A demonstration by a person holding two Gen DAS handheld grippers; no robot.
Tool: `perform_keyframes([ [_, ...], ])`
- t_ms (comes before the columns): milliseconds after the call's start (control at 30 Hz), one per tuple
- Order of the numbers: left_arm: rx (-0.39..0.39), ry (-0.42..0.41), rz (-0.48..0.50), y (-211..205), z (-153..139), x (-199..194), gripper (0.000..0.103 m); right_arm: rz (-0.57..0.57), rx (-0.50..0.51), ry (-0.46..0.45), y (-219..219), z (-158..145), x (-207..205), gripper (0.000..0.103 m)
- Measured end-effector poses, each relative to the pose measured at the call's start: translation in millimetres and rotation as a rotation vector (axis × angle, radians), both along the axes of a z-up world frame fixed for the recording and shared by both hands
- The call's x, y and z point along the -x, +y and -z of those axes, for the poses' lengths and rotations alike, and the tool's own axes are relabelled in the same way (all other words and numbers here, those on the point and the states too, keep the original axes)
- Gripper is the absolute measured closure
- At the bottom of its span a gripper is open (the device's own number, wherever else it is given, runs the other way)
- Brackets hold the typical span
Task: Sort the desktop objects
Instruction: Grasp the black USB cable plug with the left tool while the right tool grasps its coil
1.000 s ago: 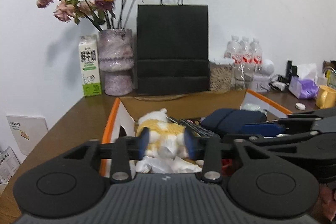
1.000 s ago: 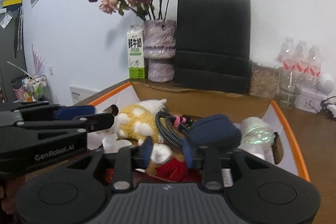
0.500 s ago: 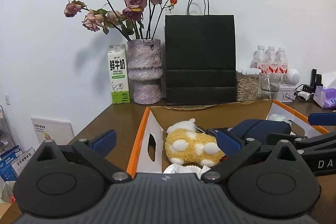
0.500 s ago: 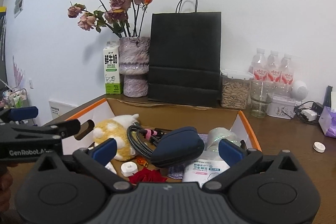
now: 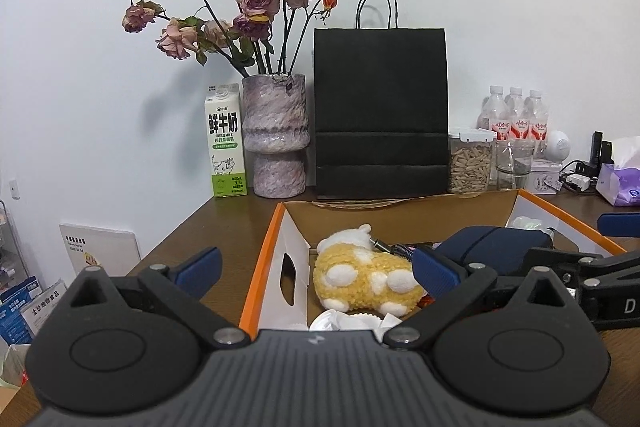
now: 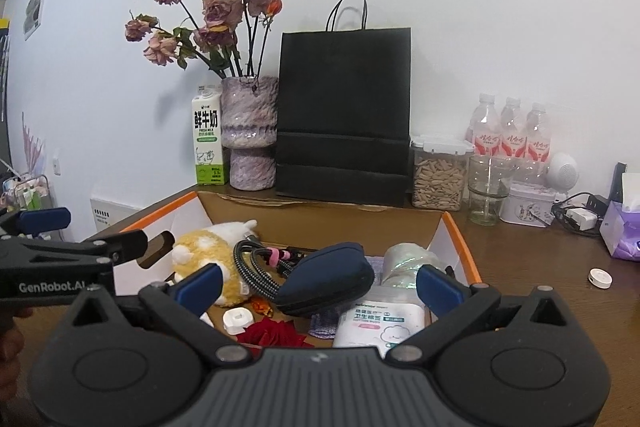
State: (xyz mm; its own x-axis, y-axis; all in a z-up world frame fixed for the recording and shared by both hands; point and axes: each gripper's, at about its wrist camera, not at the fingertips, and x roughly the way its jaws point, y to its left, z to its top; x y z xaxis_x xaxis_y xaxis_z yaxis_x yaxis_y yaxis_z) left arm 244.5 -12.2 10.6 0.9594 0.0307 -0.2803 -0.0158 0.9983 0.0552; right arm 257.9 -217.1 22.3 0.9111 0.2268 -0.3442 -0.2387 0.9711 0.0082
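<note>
Cardboard box (image 6: pixel 320 223) with orange rim sits on the brown counter (image 6: pixel 532 267), just in front of the black paper bag (image 6: pixel 344 115); the box is the landmark. Inside the box, left end: yellow-and-white plush toy (image 6: pixel 212 251) lying on its side. Beside it toward the middle: coiled braided cable (image 6: pixel 260 267) with a pink tie. Middle: dark blue zip pouch (image 6: pixel 328 279), partly on top of the cable. Right end: shiny wrapped roll (image 6: pixel 408 259), and nearer the camera a white pack of cotton pads (image 6: pixel 380 323). Front of the box interior: small white round cap (image 6: pixel 237 319), red flower-like piece (image 6: pixel 276 335), crumpled white paper (image 5: pixel 340 319).

Left gripper (image 5: pixel 316 267) hovers over the box's left wall, fingers spread wide, pinching nothing; the plush is seen between them but is not touched. Right gripper (image 6: pixel 318 283) hovers at the box's near side, also spread wide and empty, with the blue pouch seen between its fingers.

Behind the box: milk carton (image 6: pixel 208 143), purple vase (image 6: pixel 250 135) with dried roses, jar of seeds (image 6: pixel 438 179), empty glass (image 6: pixel 488 191), three water bottles (image 6: pixel 512 135). Right of the box on the counter: white round disc (image 6: pixel 600 278), purple tissue pack (image 6: pixel 622 231).
</note>
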Motion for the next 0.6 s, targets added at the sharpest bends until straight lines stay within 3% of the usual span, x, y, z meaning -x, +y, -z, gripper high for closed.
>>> perform_keyframes([
  [400,0.044,0.005,0.001,9.6,4.8,15.1,0.0,0.063,0.014,-0.05,-25.5,-2.8,36.4,0.0],
  [600,0.046,0.022,0.014,15.9,6.1,36.4,0.0,0.072,0.038,0.018,-45.1,8.2,57.6,0.0],
])
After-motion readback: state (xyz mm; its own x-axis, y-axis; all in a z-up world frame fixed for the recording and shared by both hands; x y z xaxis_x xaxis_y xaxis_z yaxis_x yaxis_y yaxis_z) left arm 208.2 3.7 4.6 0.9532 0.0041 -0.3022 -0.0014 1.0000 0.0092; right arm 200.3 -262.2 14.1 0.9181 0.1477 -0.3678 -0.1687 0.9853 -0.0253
